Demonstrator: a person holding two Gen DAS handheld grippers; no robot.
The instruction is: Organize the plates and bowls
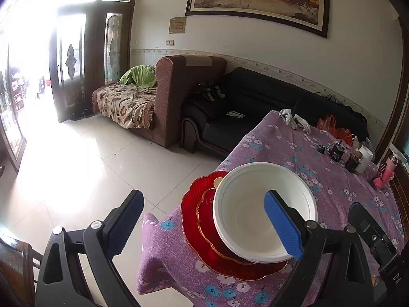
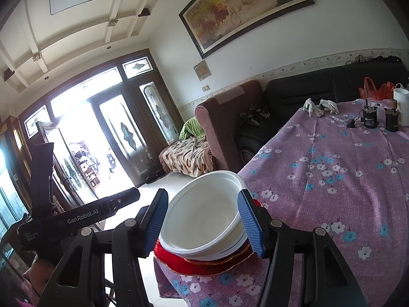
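A white bowl [image 1: 255, 204] sits on a stack of red plates [image 1: 202, 232] at the near corner of the table with the purple flowered cloth [image 1: 332, 184]. My left gripper [image 1: 204, 222] is open, its right finger over the bowl's near side, its left finger out over the floor. In the right wrist view the white bowl [image 2: 204, 217] sits between the fingers of my right gripper [image 2: 203, 223]. The jaws stand wide at the bowl's sides; I cannot tell whether they press it. Another white bowl is nested under it, above the red plates [image 2: 204, 266].
White gloves [image 1: 294, 120], dark small devices [image 1: 337, 152], a white cup [image 1: 365, 158] and a pink bottle [image 1: 383, 176] stand at the table's far side. A brown armchair [image 1: 179, 94] and a black sofa [image 1: 255, 107] stand beyond the table. The left gripper's body [image 2: 76, 217] shows left of the bowl.
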